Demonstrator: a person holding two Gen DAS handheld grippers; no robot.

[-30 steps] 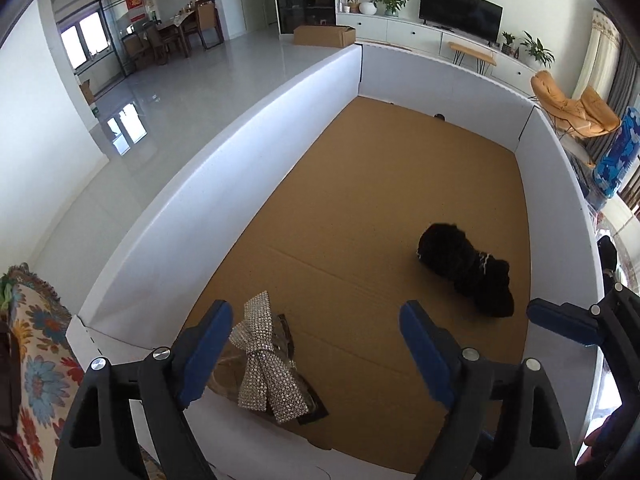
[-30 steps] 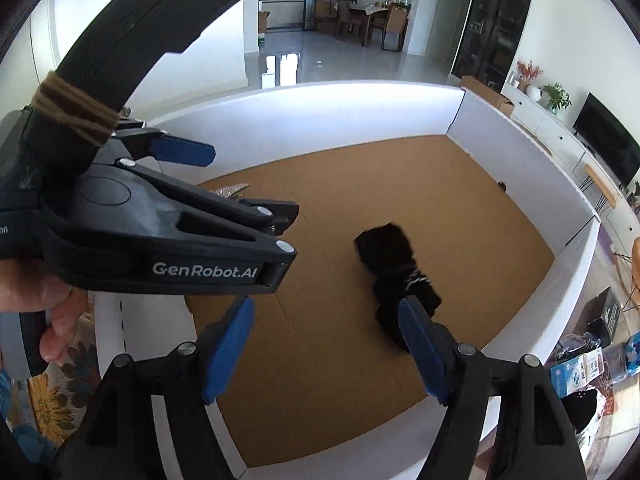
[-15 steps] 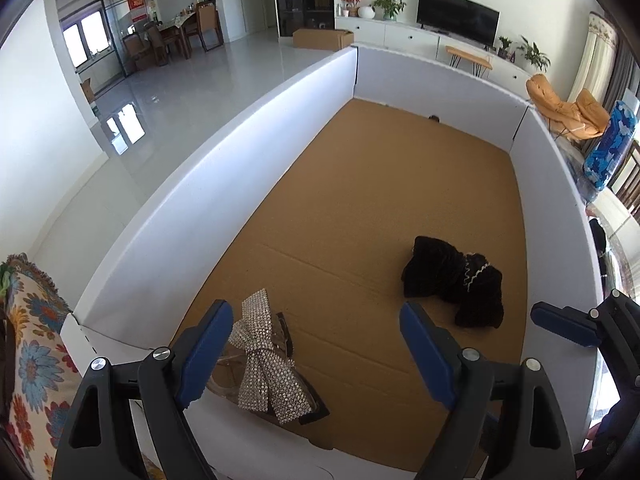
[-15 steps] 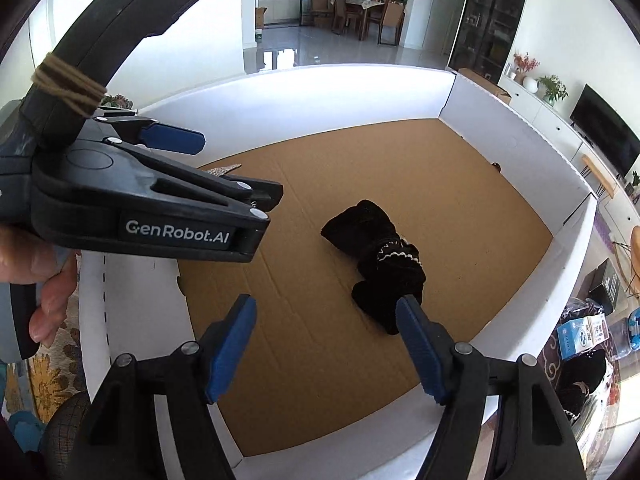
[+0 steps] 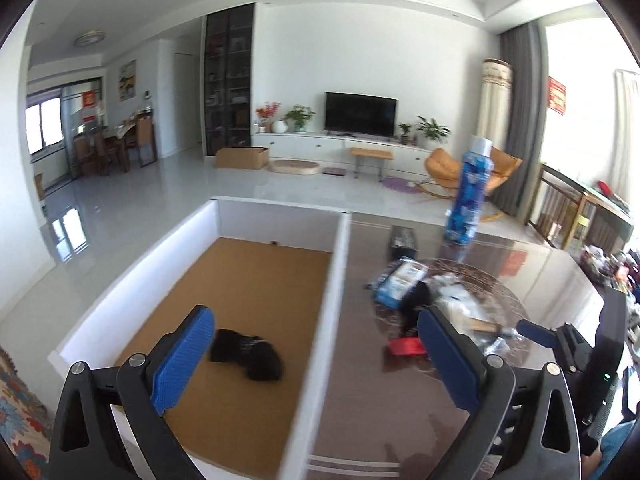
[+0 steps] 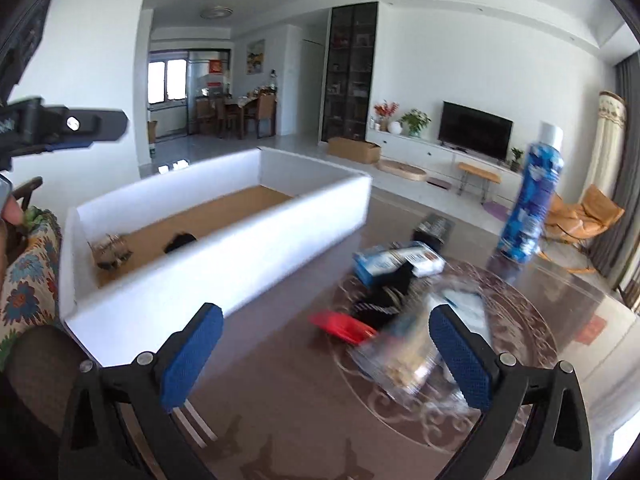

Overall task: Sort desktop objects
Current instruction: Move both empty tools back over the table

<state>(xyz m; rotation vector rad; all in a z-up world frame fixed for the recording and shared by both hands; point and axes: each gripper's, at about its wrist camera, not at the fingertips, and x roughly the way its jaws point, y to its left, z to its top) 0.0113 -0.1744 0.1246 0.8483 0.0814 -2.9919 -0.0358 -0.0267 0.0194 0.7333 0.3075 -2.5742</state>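
Glossy dark counter [image 6: 592,344] with a pale scrollwork pattern fills the lower right of both views, and on it lies a blurred heap of unsorted things: a blue and white carton [image 6: 394,261], a flat red item [image 6: 340,326], a black fabric piece [image 6: 380,300] and a clear plastic packet [image 6: 404,360], with a tall blue patterned spray can [image 6: 528,200] upright beyond them. At the left stands the white-walled box with a brown cardboard floor [image 5: 260,280], apparently the sorting bin, since a black fuzzy cloth item [image 5: 248,354] already lies in it near the lower left of the left wrist view, and a glittery bow-like object [image 6: 110,250] sits in its near corner. Both the left gripper [image 5: 316,356] and the right gripper [image 6: 328,356] have just been opening their jaws, which stand spread wide with nothing between them. I judge both are released to fetch the next piece: the right gripper faces the heap, while the left straddles the box wall.
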